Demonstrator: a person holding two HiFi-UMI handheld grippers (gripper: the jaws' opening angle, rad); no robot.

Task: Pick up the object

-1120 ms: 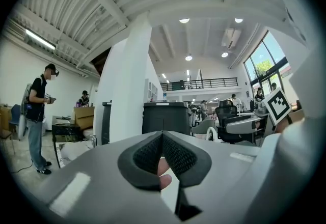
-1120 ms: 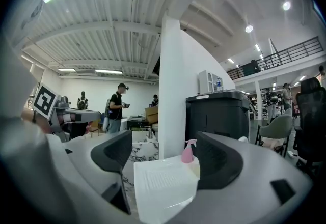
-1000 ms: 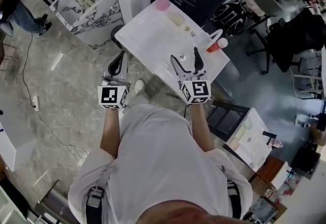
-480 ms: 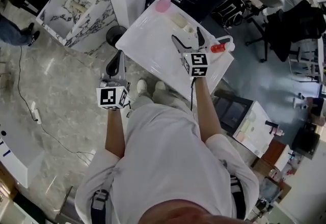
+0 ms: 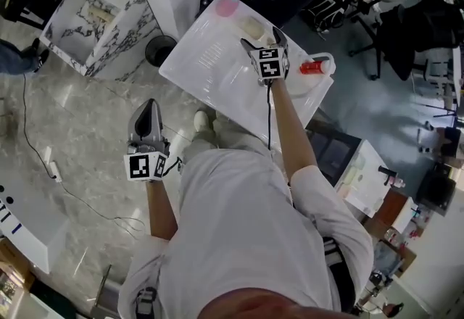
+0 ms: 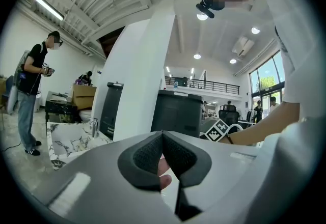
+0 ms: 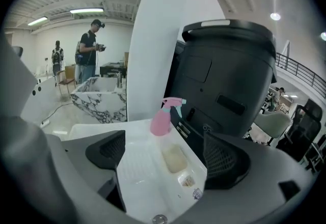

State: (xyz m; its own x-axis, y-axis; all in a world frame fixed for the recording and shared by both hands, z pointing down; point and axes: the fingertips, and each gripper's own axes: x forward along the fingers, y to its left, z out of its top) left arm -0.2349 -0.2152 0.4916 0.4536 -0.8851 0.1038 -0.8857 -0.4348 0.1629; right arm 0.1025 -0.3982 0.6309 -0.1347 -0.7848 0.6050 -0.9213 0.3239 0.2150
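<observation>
Spray bottle (image 7: 162,121): one; right hand-held gripper (image 7: 168,154) opening, empty; left hand-held gripper (image 6: 163,152) closed.

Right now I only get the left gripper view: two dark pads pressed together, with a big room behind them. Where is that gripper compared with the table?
Observer: The left gripper hangs over the floor, to the left of the white table and not above it.
Operator: And the other gripper?
Observer: The right gripper is above the table. Its jaws are opening, with nothing between them.
Operator: Is there anything to grab?
Observer: A pink spray bottle stands ahead of it at the table's far end.
</observation>
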